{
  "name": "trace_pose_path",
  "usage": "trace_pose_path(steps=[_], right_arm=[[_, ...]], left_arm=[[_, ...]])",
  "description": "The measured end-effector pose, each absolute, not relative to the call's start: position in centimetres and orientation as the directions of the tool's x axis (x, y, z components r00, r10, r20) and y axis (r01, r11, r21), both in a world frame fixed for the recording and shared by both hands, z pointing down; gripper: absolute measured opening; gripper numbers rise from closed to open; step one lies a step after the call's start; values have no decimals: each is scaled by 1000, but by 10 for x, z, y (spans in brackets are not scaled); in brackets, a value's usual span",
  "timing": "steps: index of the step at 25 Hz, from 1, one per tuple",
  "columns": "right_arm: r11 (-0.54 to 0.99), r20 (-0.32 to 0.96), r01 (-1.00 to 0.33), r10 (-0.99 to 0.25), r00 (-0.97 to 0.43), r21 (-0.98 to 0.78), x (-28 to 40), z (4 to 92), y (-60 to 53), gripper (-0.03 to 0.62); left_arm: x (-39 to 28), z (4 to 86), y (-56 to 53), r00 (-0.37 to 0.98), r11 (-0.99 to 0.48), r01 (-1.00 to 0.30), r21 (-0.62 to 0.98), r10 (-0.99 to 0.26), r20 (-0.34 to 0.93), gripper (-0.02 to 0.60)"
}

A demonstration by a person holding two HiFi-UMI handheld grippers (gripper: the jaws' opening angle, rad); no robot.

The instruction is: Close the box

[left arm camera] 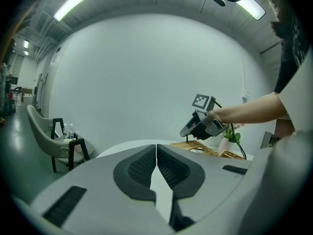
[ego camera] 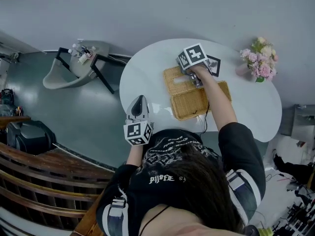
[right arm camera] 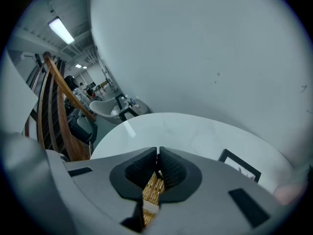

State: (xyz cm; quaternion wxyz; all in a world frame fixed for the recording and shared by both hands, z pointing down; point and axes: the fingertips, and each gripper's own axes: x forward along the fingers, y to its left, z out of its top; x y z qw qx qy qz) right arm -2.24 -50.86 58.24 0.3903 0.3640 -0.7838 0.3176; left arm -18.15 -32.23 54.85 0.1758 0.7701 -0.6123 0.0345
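Observation:
An open wicker box lies on the round white table (ego camera: 147,77), its base (ego camera: 194,103) toward me and its flat lid (ego camera: 173,80) hinged out beyond it. My right gripper (ego camera: 186,68) is over the lid's far edge, and in the right gripper view its jaws (right arm camera: 157,153) are pinched together on a strip of the wicker (right arm camera: 152,190). My left gripper (ego camera: 138,113) hovers at the table's near left edge, shut (left arm camera: 156,148) with nothing in it. From there I see the right gripper (left arm camera: 201,125) tilted down onto the box (left arm camera: 208,149).
A small black picture frame (ego camera: 215,65) stands just behind the box. A vase of pink flowers (ego camera: 259,59) sits at the table's right. A pale chair with a black side stand holding bottles (ego camera: 81,63) is on the floor to the left.

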Motion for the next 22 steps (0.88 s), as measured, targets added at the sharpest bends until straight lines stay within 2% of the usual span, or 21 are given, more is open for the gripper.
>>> trace_pose_path(steps=[22], right_arm=[[512,726,-844,-518,-452,-160,-6,519,-471,40]], left_arm=[[-162,535,-298,350,-298,-925,237,-911,219,25]])
